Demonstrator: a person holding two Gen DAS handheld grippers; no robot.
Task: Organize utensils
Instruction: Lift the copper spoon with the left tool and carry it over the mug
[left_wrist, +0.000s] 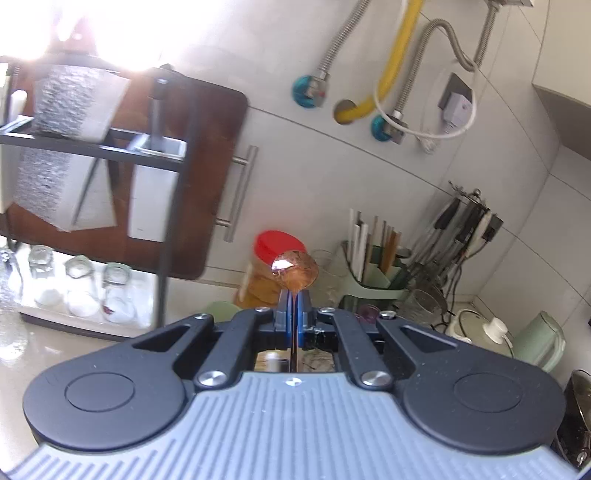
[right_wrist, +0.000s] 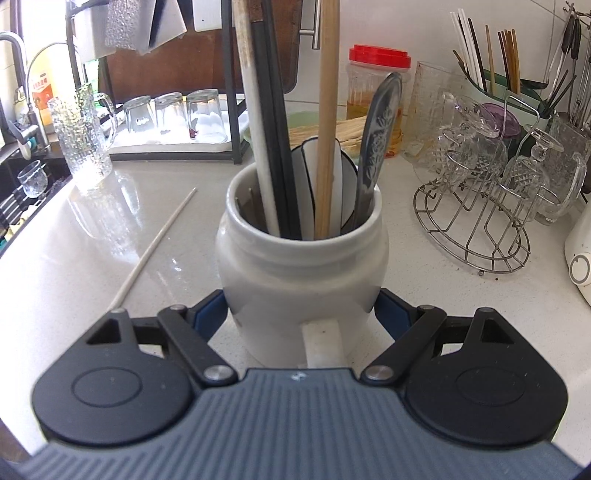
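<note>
A: Left gripper (left_wrist: 294, 295)?
B: Pads pressed together on a copper-coloured spoon (left_wrist: 295, 271), handle pinched between them, bowl sticking out at 12 o'clock in front of the red-lidded jar (left_wrist: 279, 246). Held up in the air, blurred.

A: Counter, left to right?
B: One white chopstick (right_wrist: 153, 251) lies loose at 10 o'clock from the white ceramic jar (right_wrist: 301, 258). Jar holds chopsticks, a wooden stick, a patterned metal handle (right_wrist: 376, 147), upright or leaning. Wire glass rack (right_wrist: 476, 221) at its 3 o'clock.

A: Right gripper (right_wrist: 301, 314)?
B: Spread wide around the jar, blue pads against both its sides.
</note>
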